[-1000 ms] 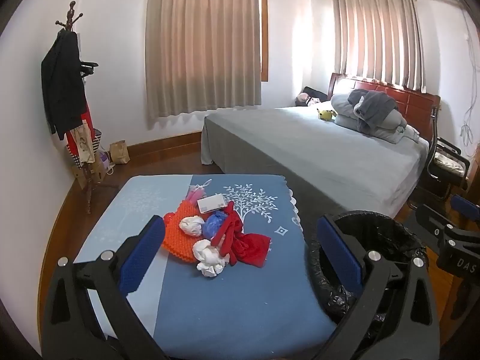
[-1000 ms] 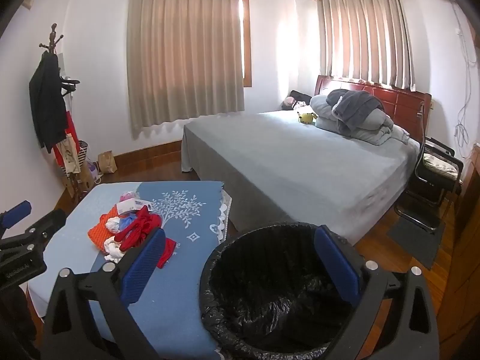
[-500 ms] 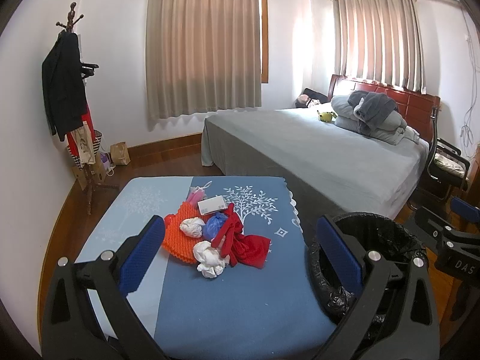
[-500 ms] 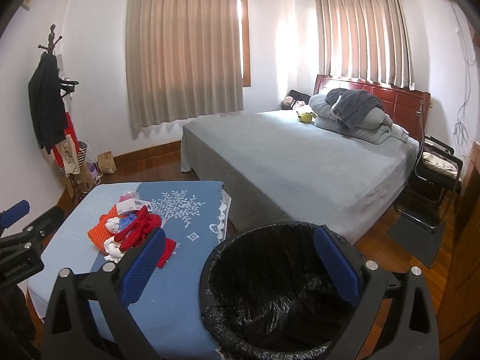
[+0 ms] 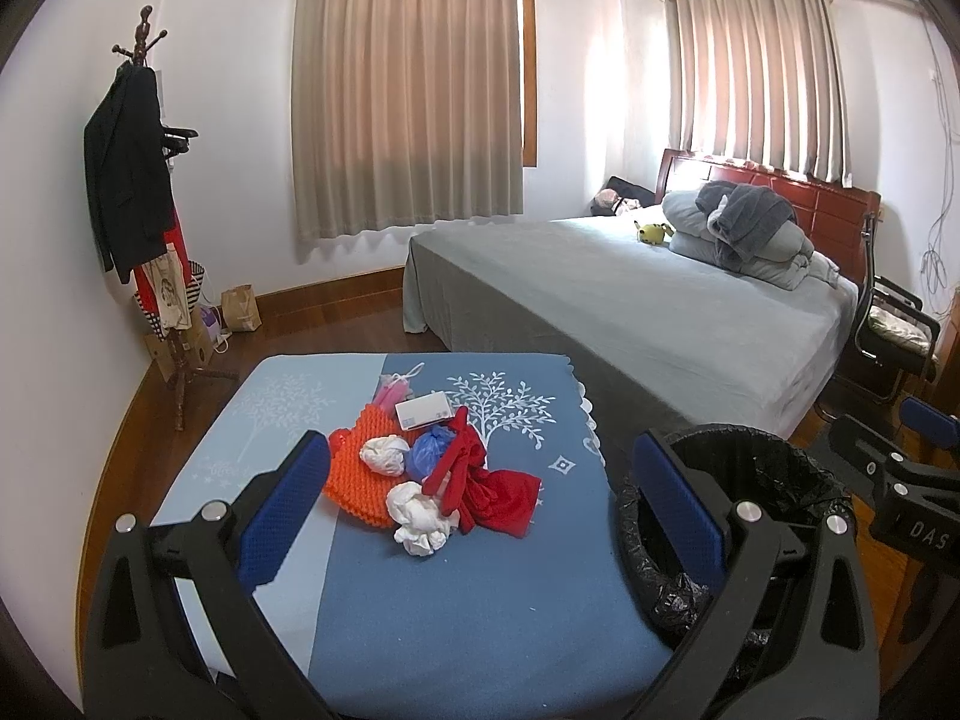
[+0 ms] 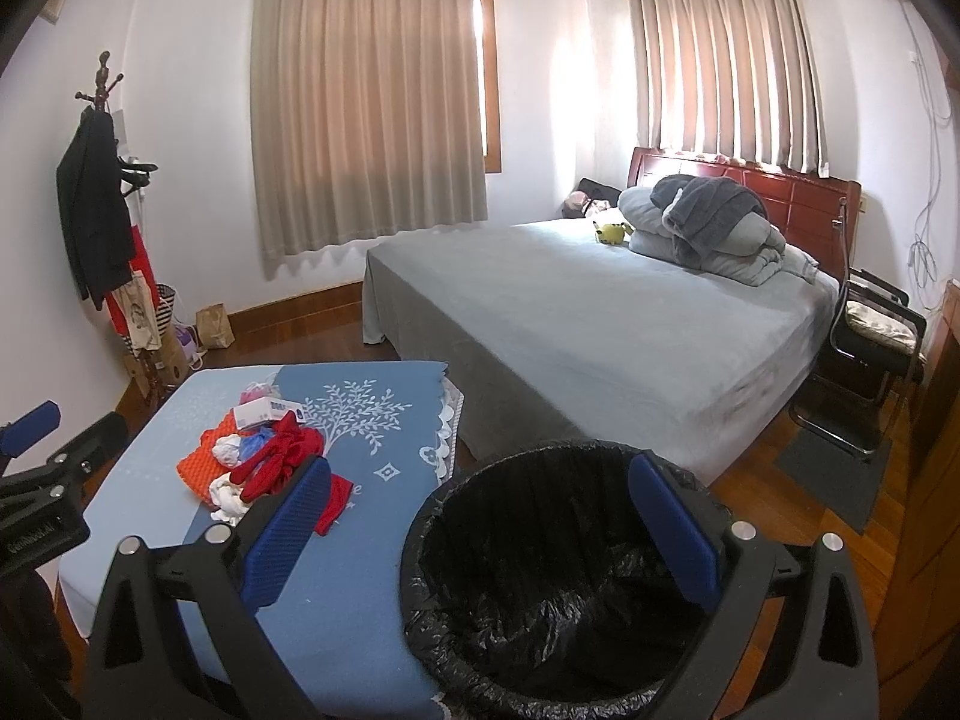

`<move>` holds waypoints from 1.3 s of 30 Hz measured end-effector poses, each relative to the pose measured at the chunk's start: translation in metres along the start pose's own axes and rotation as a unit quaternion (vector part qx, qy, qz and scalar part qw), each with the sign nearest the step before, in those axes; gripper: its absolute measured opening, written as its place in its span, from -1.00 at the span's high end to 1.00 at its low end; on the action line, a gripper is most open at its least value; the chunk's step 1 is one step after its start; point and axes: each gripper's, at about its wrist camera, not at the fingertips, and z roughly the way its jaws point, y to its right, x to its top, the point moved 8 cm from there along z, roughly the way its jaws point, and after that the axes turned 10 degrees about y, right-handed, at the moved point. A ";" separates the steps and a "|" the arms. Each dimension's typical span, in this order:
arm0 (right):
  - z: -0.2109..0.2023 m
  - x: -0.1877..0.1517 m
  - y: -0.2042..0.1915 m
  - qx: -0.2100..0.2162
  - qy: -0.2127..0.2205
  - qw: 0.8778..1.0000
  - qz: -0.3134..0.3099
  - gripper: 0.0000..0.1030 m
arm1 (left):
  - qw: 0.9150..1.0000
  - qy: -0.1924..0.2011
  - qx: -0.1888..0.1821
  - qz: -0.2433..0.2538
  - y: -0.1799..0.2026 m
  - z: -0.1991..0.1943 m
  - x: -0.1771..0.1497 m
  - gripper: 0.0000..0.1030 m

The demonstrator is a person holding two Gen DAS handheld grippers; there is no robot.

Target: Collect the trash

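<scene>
Both grippers spread wide, empty.
Crumpled trash heaped mid-table, clear cloth around; bin black-lined, round, beside table edge.

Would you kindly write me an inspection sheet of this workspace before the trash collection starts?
Surface: blue-covered table, tree print.
Job's things: trash pile of white wads, blue bag, red cloth, orange mat, small box; black-lined bin beside the table, looks empty.
Clutter: nothing seen beyond the pile.
Grippers: left gripper and right gripper open, holding nothing.
Cables: cords hanging on the far wall.
Surroundings: bed, coat rack, chair.
</scene>
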 end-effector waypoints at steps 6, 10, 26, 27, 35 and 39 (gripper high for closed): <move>-0.001 0.000 0.000 0.001 -0.001 1.000 0.000 -0.88 | 1.000 0.000 0.000 0.000 -0.001 0.000 0.000 -0.90; -0.001 -0.001 0.000 0.001 -0.002 1.000 0.002 -0.88 | 1.000 0.000 0.000 0.000 0.001 0.000 -0.001 -0.90; -0.001 -0.001 0.000 0.001 -0.005 1.000 0.004 -0.88 | 1.000 0.000 0.000 0.000 0.001 0.001 -0.002 -0.90; 0.000 -0.001 0.000 0.002 -0.005 1.000 0.004 -0.88 | 1.000 0.000 0.000 -0.001 0.000 0.001 -0.002 -0.90; -0.001 -0.003 -0.002 0.002 -0.006 1.000 0.003 -0.88 | 1.000 -0.001 0.002 -0.002 0.005 0.000 -0.001 -0.90; 0.000 -0.004 -0.005 0.003 -0.007 1.000 0.002 -0.88 | 1.000 -0.002 0.003 -0.003 0.006 -0.001 -0.004 -0.90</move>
